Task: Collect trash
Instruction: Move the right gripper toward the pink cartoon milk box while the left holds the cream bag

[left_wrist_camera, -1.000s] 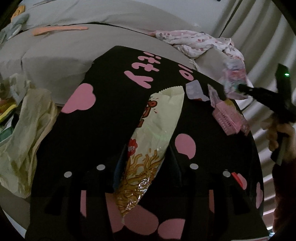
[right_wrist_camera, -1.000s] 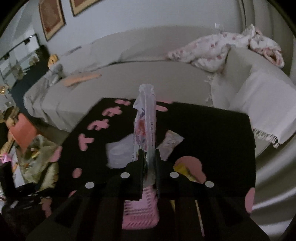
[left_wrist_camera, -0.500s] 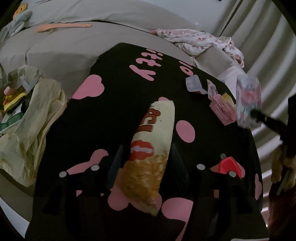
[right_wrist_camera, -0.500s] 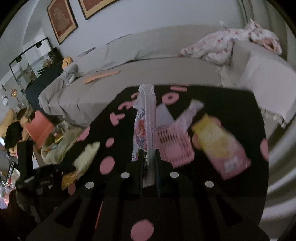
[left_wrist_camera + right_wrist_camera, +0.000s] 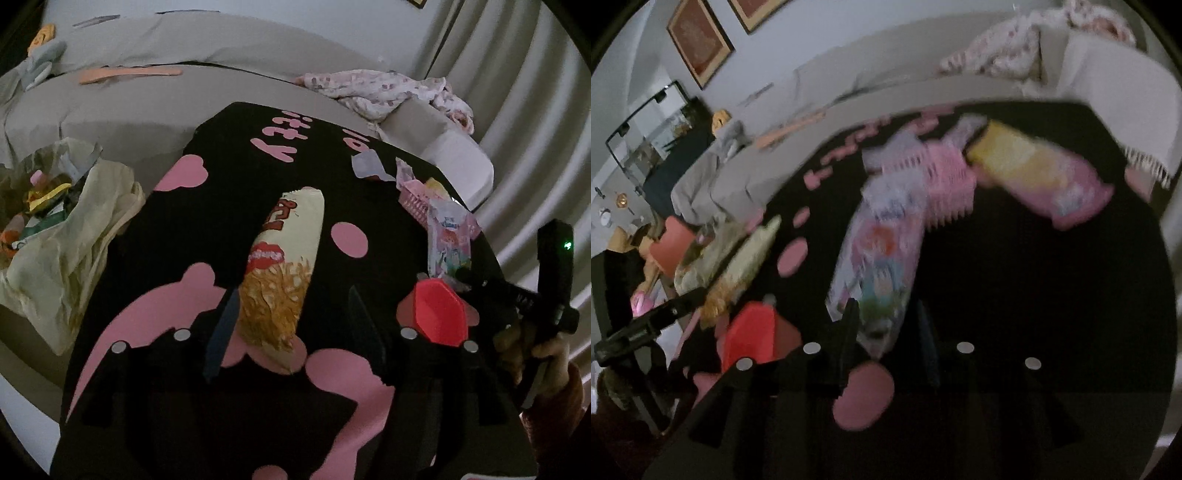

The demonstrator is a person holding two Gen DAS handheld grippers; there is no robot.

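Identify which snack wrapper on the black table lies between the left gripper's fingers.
The cream noodle-snack wrapper with red lips printed on it. It lies lengthwise between the opening jaws of the left gripper; the pink cartoon wrapper lies far off beside the red cup.

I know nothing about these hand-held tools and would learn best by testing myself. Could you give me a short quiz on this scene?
1. True or false: the red hexagonal plastic cup lies inside the pale yellow plastic bag.
2. Between the fingers of the left gripper lies: A, cream noodle-snack packet; B, pink basket; C, flowered cloth.
3. Fill in: the black tablecloth bears shapes coloured ____.
Key: 1 false; 2 A; 3 pink.
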